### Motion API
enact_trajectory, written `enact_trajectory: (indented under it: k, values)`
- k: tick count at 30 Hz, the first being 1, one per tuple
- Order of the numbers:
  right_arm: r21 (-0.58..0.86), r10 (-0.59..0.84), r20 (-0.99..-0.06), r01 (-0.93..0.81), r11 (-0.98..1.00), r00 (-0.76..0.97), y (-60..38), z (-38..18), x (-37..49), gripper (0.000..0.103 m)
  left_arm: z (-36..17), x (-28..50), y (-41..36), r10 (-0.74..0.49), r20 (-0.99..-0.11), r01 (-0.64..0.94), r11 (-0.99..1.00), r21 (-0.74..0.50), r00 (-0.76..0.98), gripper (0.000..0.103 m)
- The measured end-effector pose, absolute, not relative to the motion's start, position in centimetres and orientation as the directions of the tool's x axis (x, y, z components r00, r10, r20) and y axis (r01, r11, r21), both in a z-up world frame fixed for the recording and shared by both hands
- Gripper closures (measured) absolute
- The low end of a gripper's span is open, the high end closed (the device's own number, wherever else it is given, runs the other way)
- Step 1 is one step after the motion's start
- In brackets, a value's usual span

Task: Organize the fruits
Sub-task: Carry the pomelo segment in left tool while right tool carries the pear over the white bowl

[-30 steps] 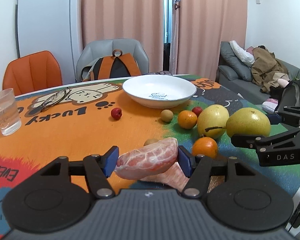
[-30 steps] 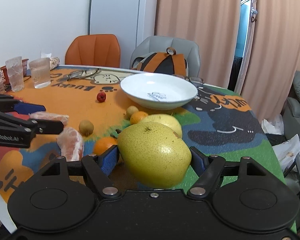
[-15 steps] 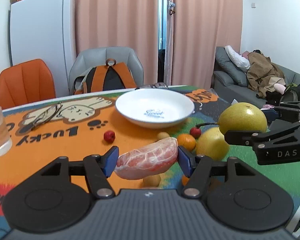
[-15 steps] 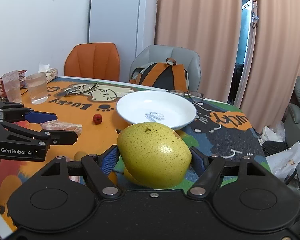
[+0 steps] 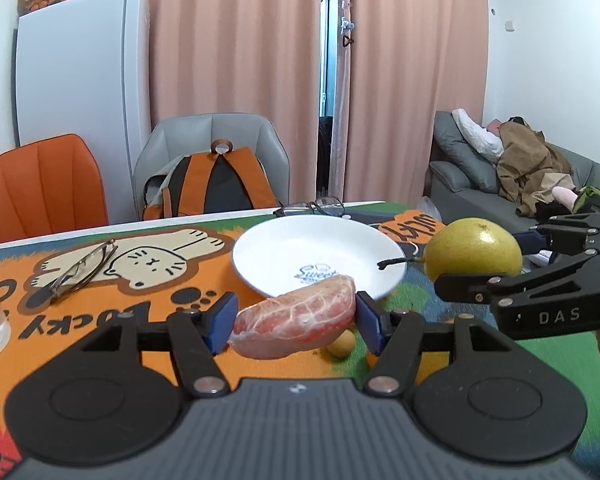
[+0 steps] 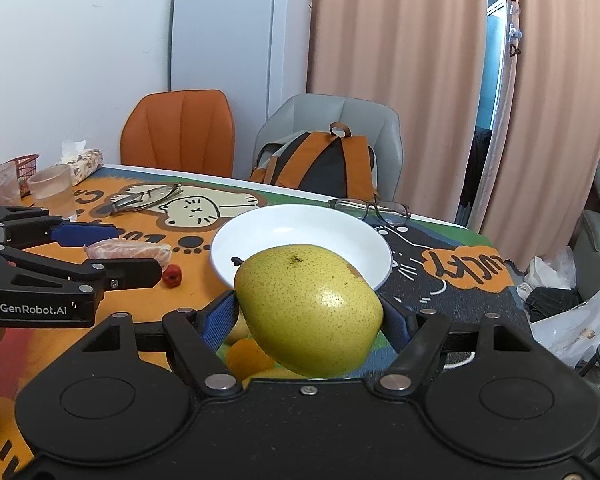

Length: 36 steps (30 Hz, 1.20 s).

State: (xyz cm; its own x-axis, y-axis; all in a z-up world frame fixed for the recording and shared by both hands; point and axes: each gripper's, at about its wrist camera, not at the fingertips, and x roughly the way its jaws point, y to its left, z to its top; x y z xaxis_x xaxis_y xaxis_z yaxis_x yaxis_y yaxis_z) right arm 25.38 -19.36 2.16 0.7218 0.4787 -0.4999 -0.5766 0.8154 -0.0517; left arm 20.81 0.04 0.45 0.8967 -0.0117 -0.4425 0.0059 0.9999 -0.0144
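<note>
Left tool (image 5: 296, 322): blue pads pinch a peeled pink pomelo segment (image 5: 296, 326) at both ends; the segment is clear of the table. Seen from the right wrist, the same tool (image 6: 112, 248) holds the segment (image 6: 128, 249) side-on, to the left of the right tool.

Right tool (image 6: 308, 316): pads pressed against both sides of a large yellow-green speckled pear (image 6: 308, 308), lifted off the table, stem end toward the plate. From the left wrist, this tool (image 5: 496, 264) sits to the right of the left tool, and the pear (image 5: 474, 254) with its dark stem points at the plate's right rim.

Round white ceramic plate with blue lettering (image 5: 284, 252) lies just ahead of both tools, nothing in it; in the right view its rim (image 6: 340, 220) is partly hidden behind the pear.

Orange, green and blue cartoon-print table (image 5: 100, 312) carries loose fruit: a small tan round fruit (image 5: 340, 346) just below and right of the left tool's segment, and a small red fruit (image 6: 172, 276) just beside the left tool's tip. An orange-coloured fruit (image 6: 244, 354) shows below the right tool, mostly hidden.

Folded wire-frame glasses (image 5: 80, 270) lie ahead and left of the left tool. Dark-frame glasses (image 6: 372, 208) lie beyond the plate.
</note>
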Motion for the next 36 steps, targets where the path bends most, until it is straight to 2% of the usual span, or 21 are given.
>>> enact_trajectory:
  k: [20, 36]
  values:
    - [-0.027, 0.453, -0.491, -0.533, 0.846, 0.744, -17.7, 2.0, 30.7, 0.031, 0.6, 26.7, 0.4, 0.005, -0.426, -0.013, 1.0, -0.014, 0.905, 0.041]
    - [-0.03, 0.417, -0.539, -0.512, 0.859, 0.732, -16.6, -0.2, 33.8, 0.031, -1.0, 32.9, 0.8, 0.036, -0.457, -0.033, 0.999, 0.014, 0.889, 0.041]
